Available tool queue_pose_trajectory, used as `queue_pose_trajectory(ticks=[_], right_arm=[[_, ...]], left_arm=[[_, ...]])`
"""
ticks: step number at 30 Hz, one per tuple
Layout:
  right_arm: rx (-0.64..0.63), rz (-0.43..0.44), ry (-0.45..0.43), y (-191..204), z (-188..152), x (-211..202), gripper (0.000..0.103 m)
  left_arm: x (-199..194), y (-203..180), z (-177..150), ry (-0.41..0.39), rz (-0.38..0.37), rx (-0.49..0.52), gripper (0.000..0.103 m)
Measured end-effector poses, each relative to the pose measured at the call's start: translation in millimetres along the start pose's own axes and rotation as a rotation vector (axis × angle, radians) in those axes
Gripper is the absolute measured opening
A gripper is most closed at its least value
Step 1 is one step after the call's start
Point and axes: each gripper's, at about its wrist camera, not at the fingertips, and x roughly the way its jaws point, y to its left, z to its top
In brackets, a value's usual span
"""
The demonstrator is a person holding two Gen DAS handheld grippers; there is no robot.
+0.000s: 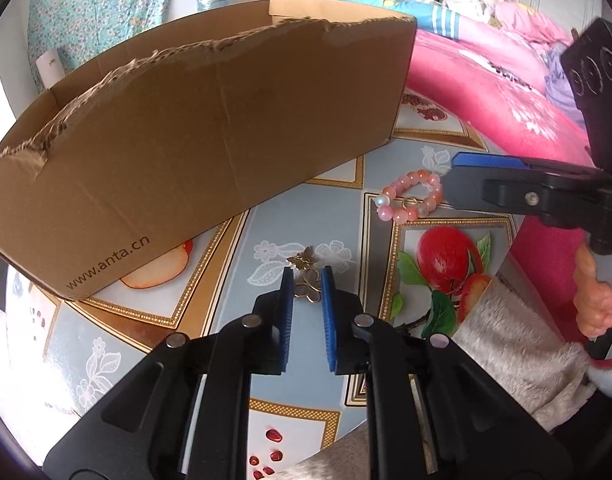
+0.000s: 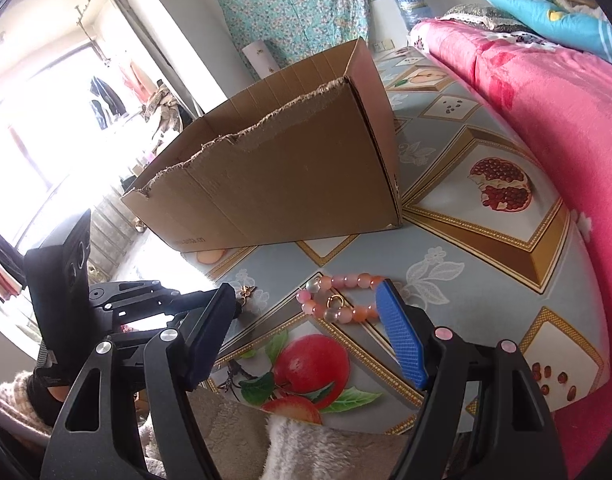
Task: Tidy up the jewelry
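Inspector: Fruit-printed oilcloth covers the tabletop point(image 1: 338, 200), with a pink quilted bed point(image 1: 490, 92) along its far edge. A torn-rimmed cardboard box point(image 1: 210, 128) stands open on the cloth, printed "www.anta.cn" on its near wall.

Clerk: And the jewelry?

Inspector: Two pieces, both on the tabletop outside the box. A pink bead bracelet point(image 1: 411, 196) with a small gold ring lies flat, near the box's right corner. A gold butterfly pendant point(image 1: 306, 276) lies nearer the camera, just in front of the box's long wall.

Clerk: State of the left hand-held gripper point(image 1: 308, 280)?

Inspector: Its blue pads are drawn close together, one on each side of the pendant. Whether they actually press it, I cannot tell; a gap still shows between the pads lower down.

Clerk: The right hand-held gripper point(image 2: 306, 300)?

Inspector: Spread wide. In the right wrist view the bracelet point(image 2: 340, 296) sits between its fingers, the blue pad point(image 2: 402, 340) just beside the beads on one side, the other finger well apart. From the left wrist view the same gripper point(image 1: 466, 176) reaches in from the right, its tip just beside the bracelet.
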Motion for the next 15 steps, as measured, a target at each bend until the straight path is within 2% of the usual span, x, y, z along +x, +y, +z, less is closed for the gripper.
queue_pose_trajectory(ticks=[5, 6, 13, 15], right_arm=[[-0.026, -0.01, -0.019, 6, 1, -7, 0.072], [-0.033, -0.01, -0.018, 8, 1, -7, 0.072], [-0.112, 0.006, 0.025, 32, 5, 10, 0.066], [-0.148, 0.016, 0.045, 43, 7, 19, 0.059]], left_arm=[[-4, 11, -6, -0.017, 0.018, -0.028, 0.012], [-6, 13, -7, -0.022, 0.019, -0.035, 0.0], [-13, 38, -18, -0.035, 0.045, -0.109, 0.0], [-16, 48, -22, -0.044, 0.041, -0.137, 0.0]])
